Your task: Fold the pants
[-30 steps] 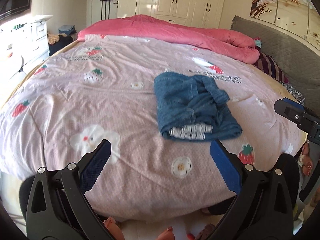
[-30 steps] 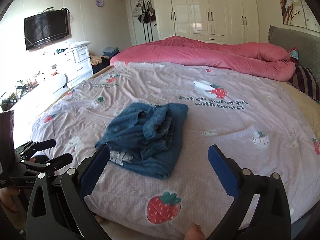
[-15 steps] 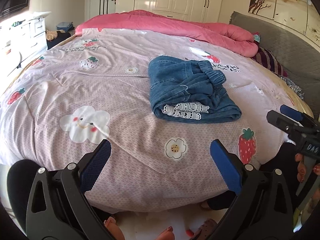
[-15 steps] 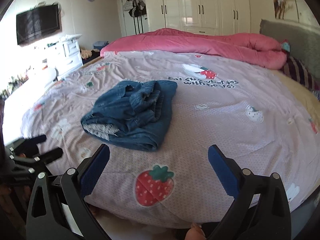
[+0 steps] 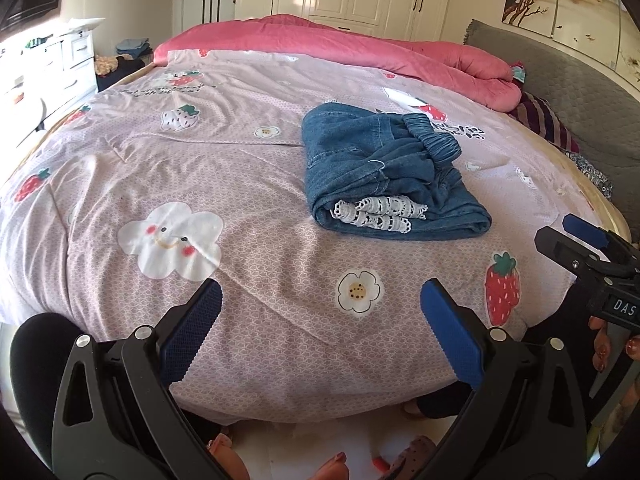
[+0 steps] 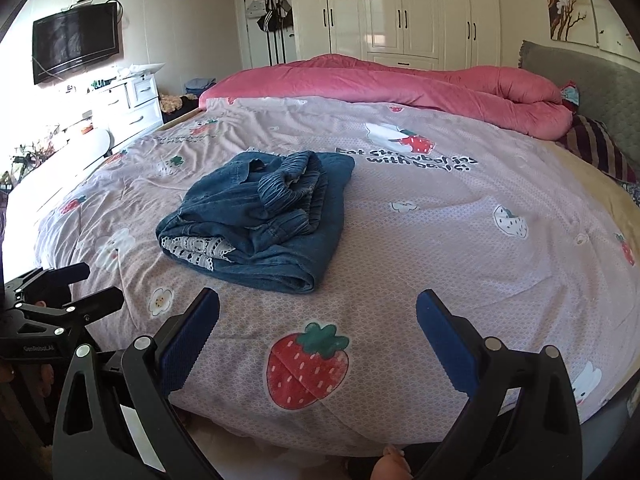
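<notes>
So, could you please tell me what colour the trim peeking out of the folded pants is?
The lace trim is white against the blue denim pants, clearest in the left wrist view.

The pants [image 5: 384, 172] hide their inner layers within the fold, only white lace trim [image 5: 376, 212] peeking out; the bed [image 5: 240, 184] near edge is cut off; bedside clutter [image 6: 36, 152] perhaps plants, too blurred.

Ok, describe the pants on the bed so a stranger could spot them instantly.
Start at the bed's pink strawberry-print cover. Near its middle lies a folded bundle, the blue denim pants. It's the only denim there, with white lace trim peeking from the near edge.
</notes>
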Tool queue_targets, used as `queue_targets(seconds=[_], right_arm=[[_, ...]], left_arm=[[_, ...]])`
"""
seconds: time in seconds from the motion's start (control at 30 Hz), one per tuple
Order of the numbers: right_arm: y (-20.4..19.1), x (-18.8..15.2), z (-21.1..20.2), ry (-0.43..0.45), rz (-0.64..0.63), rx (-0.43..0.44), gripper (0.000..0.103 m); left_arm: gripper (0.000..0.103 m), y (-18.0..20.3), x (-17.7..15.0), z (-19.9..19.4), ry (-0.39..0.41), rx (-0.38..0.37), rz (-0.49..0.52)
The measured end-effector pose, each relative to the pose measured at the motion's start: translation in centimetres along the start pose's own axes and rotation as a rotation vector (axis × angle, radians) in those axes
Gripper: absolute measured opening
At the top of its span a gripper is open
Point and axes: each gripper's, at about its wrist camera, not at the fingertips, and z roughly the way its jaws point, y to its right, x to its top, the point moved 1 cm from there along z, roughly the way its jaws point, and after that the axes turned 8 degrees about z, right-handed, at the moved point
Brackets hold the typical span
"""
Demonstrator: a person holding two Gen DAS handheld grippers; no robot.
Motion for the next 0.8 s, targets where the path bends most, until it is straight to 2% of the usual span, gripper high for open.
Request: queue_targets(seconds=[0.8], right_arm=[[-0.43, -0.09, 0.17, -0.008, -0.016, 0.001, 0.098]], left_arm=[[0.094, 0.09, 0.02, -0.23, 0.003, 0.008, 0.005]])
